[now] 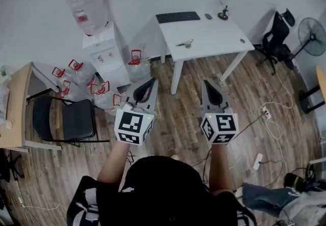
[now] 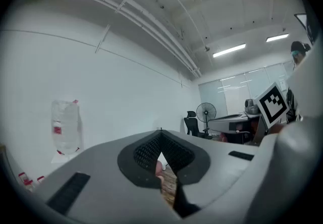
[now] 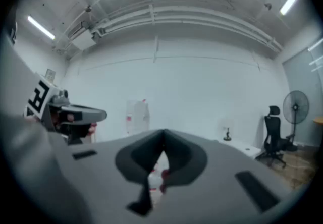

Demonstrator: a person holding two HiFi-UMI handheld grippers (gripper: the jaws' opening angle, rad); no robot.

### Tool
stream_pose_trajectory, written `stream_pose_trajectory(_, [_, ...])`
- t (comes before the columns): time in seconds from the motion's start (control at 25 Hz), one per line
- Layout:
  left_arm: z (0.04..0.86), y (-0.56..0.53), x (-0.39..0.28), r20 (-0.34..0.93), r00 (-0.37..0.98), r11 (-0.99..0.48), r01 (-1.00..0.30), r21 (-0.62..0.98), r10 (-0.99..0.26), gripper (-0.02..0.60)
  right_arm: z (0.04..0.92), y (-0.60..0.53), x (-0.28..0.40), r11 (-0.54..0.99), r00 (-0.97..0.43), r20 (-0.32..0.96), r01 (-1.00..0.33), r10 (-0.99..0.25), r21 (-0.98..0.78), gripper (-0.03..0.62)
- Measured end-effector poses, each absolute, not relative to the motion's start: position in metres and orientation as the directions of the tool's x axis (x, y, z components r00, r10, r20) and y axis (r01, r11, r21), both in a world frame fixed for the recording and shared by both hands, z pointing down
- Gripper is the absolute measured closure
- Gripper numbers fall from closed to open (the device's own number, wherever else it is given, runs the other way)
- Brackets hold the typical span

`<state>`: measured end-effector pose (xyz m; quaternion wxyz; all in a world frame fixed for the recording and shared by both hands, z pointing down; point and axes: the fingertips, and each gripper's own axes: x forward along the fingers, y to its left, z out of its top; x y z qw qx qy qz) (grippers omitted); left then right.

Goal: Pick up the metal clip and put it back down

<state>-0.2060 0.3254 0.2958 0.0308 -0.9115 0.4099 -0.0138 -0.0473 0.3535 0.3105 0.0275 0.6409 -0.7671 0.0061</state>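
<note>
1. The left tool (image 1: 151, 84) and the right tool (image 1: 206, 84) are held side by side in front of the person, level, over the wooden floor (image 1: 173, 118). Both point toward the far side of the room.
2. In the left gripper view, the jaws of the left tool are seen closed, with the tips meeting. Nothing is gripped between them.
3. In the right gripper view, the jaws of the right tool are likewise seen fully together. Nothing is carried.
4. The metal clip (image 1: 185, 43) lies on the white desk (image 1: 219, 39), toward its near left part. It is well apart from both tools and is touched by neither.
5. A black keyboard (image 1: 178, 17) is noted along the far edge of the desk. A mouse (image 1: 208, 16) lies just to its right, and a small dark object (image 1: 223, 15) stands further right; what that object is cannot be told.
6. A water dispenser (image 1: 107, 57) with a bottle (image 1: 89, 3) on top stands left of the desk. Empty jugs (image 1: 97, 90) with red handles are grouped on the floor around its base.
7. A black chair (image 1: 66, 118) stands at near left. An office chair (image 1: 275, 34) and a fan (image 1: 311, 36) are seen at far right.
</note>
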Motion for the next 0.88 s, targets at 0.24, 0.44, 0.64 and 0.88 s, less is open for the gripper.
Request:
stream_pose_trajectory(0.24, [0.3, 0.317, -0.205, 0.018, 0.658, -0.657, -0.75, -0.081, -0.753, 0.561, 0.313, 0.346, -0.042, 0.163, -0.163, 0.047, -0.987, -0.986, -0.002, 0.56])
stream_pose_trajectory(0.44, [0.303, 0.32, -0.191, 0.024, 0.664, -0.664, -0.744, -0.072, -0.747, 0.561, 0.318, 0.349, -0.035, 0.176, -0.176, 0.058, -0.984, -0.983, -0.017, 0.56])
stream_pose_trajectory(0.64, [0.311, 0.329, -0.171, 0.04, 0.66, -0.661, -0.746, -0.077, -0.75, 0.561, 0.329, 0.355, -0.02, 0.194, -0.194, 0.082, -0.981, -0.978, -0.011, 0.56])
stream_pose_trajectory(0.88, [0.323, 0.342, -0.155, 0.053, 0.641, -0.643, -0.761, -0.081, -0.766, 0.561, 0.344, 0.368, -0.007, 0.222, -0.22, 0.1, -0.975, -0.97, 0.005, 0.559])
